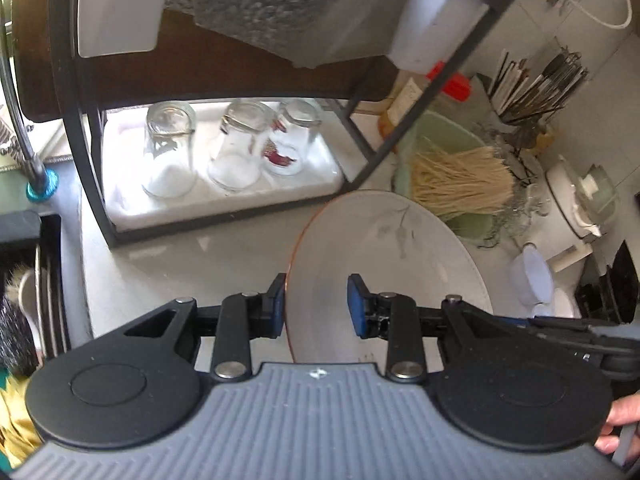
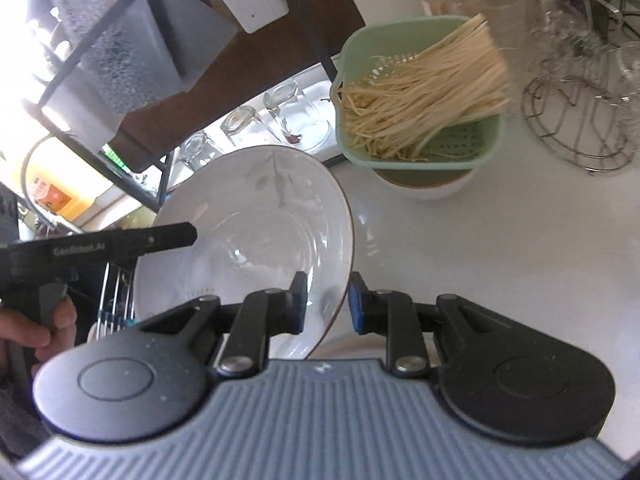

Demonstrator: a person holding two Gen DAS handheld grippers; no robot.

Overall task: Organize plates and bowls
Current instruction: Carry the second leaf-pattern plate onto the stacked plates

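The left gripper [image 1: 317, 306] points steeply down, its blue-padded fingers [image 1: 355, 306] closed on the left rim of a white plate [image 1: 384, 248], one pad on each face. The right gripper [image 2: 327, 303] tilts down likewise and clamps the plate's right rim between its pads. A hand [image 2: 38, 330] curls round the left gripper's trigger in the right wrist view; fingertips of the other hand [image 1: 614, 420] show at the left view's lower right edge

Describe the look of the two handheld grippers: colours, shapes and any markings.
The left gripper and right gripper match: grey ribbed base, two round black discs, black linkage arms with silver rivets, blue pads on black fingers. From the right wrist view, the left one's black side bears pale lettering, too blurred to read surely.
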